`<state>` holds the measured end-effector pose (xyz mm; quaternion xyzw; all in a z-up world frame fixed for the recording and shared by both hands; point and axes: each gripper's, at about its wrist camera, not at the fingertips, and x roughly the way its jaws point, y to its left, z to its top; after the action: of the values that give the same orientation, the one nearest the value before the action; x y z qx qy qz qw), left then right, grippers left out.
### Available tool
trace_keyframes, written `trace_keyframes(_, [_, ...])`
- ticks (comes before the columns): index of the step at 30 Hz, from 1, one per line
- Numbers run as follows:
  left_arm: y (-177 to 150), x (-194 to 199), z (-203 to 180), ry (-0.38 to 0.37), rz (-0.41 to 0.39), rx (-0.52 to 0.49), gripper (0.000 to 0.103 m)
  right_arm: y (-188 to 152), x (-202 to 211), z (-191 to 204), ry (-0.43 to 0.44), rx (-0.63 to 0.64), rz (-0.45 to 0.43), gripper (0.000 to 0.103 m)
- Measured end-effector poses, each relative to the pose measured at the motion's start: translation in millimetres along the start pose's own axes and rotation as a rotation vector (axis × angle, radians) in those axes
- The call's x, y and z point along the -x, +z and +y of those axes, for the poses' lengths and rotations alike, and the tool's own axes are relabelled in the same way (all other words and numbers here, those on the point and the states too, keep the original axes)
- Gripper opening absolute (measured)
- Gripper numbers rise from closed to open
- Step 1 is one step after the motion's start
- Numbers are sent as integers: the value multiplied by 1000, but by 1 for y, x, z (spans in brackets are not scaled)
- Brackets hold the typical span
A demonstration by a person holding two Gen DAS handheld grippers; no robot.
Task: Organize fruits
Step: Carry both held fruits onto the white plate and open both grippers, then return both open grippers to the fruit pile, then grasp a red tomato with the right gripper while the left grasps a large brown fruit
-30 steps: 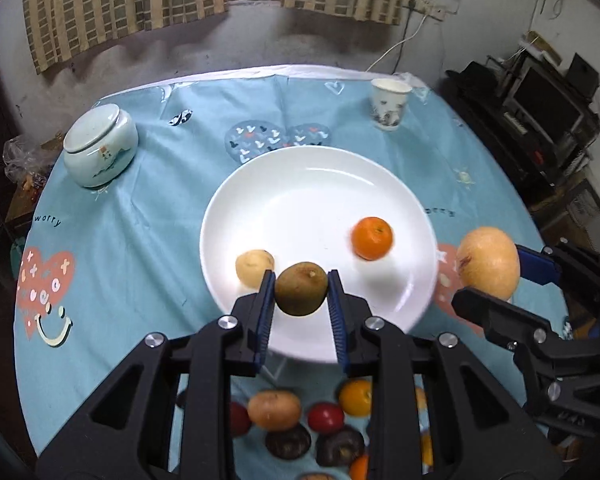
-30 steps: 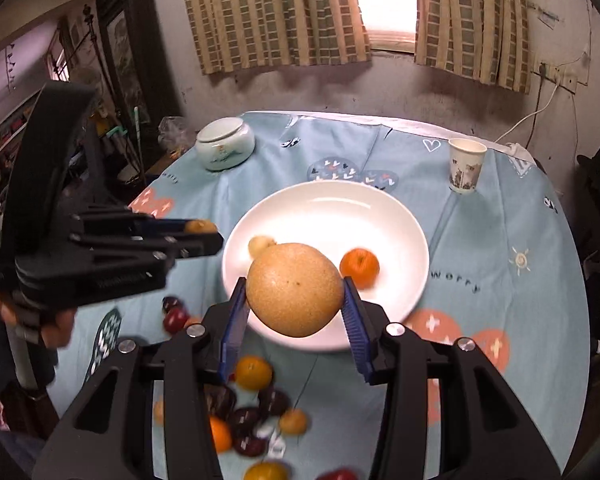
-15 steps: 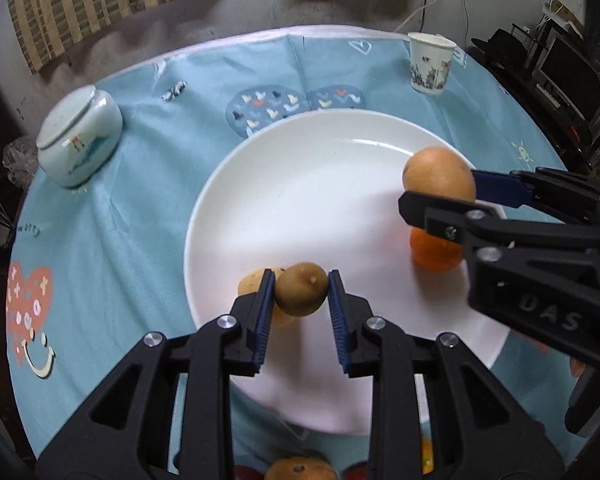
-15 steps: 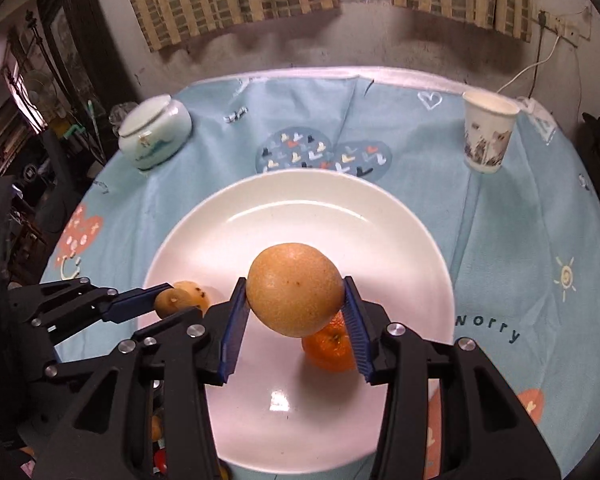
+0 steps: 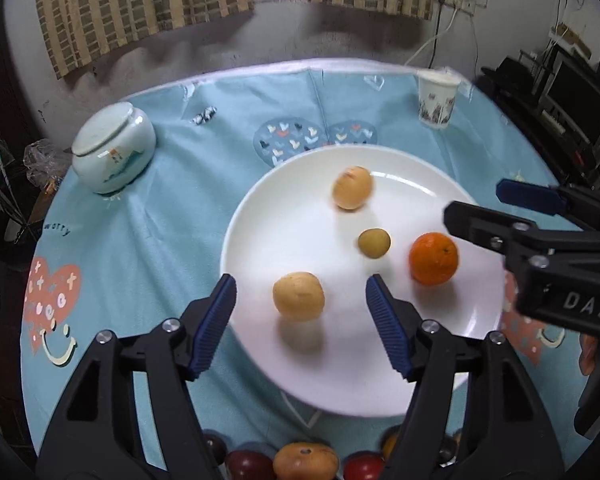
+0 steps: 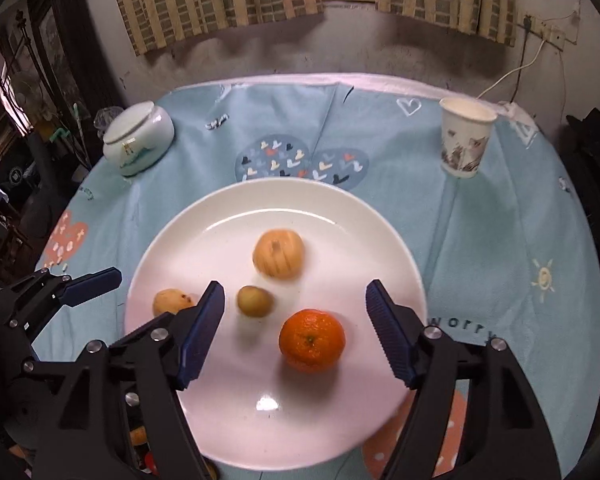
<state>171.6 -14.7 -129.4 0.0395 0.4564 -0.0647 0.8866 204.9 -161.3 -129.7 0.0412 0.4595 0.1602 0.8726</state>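
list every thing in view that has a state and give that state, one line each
left gripper: jaws opening, nothing gripped
right gripper: jaws opening, nothing gripped
white plate: flat on the tablecloth, four fruits on it
orange: at rest on the plate
large tan fruit: loose on the plate, blurred
small green-brown fruit: loose on the plate, blurred
small yellow fruit: resting on the plate
ceramic jar: lid on
paper cup: upright

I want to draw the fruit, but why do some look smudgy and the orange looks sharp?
Right wrist view: the big yellow fruit and small green fruit are motion-smeared, the orange crisp, with glare on the plate. Left wrist view: the same two blur, and the paper cup smears.
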Motion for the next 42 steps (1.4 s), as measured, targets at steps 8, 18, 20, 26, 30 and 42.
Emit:
trace_keyframes(8, [-34,76,9,-29,-163,17,86,-51,107,-12,-63,-67,-213,74])
trace_keyframes(18, [-117,110,2,-27,-48,-93,94,-175,162,-4,-80,49,-165,102])
trace_keyframes(20, [-146,107,3,-40,24,-99,94,-210,148,-3,-52,11,-71,102])
trace_keyframes(26, [-216,96,-2,-100,189,-96,94,-278,122,24,-43,54,87,102])
trace_keyframes(30, [-225,88,-13,-85,227,-141,94,-285,111,37,-20,89,123,94])
trace_keyframes(42, [-209,78,-7,-108,220,-84,94,-266,84,46,68,154,221,31])
